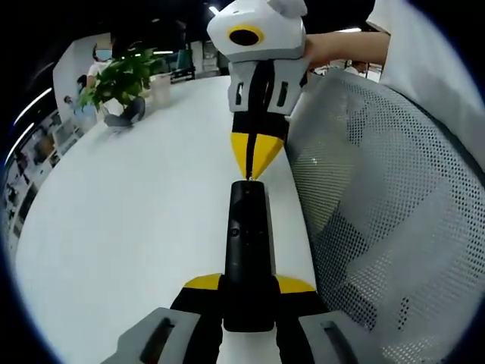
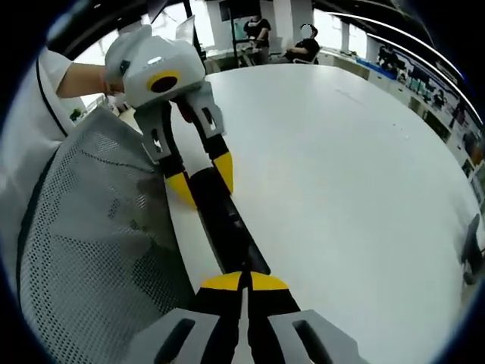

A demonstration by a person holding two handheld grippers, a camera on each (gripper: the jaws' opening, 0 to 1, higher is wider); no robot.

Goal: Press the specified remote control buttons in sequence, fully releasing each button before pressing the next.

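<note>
In the left gripper view, the left gripper (image 1: 248, 292) has its yellow-tipped jaws spread just enough to pinch the near end of the slim black remote control (image 1: 248, 254), one jaw on each long side. The remote lies lengthwise on the big white tabletop (image 1: 136, 227), right along its edge. The right gripper (image 1: 257, 163) comes down from the top, its yellow tips pressed together into one point that touches the remote's far end. To the right sits the grey mesh back of an office chair (image 1: 386, 212), and there's a leafy green potted plant (image 1: 121, 80) far off on the table.

In the right gripper view, things flip: the right gripper (image 2: 244, 284) has its jaws squeezed flat together over the remote (image 2: 223, 220), while the left gripper (image 2: 201, 182) straddles the far end, tips apart on both sides. This one also catches a hand and white sleeve (image 2: 53, 83) behind the left gripper, and seated people (image 2: 303, 42) at the far edge. The plant's a left-view thing.
</note>
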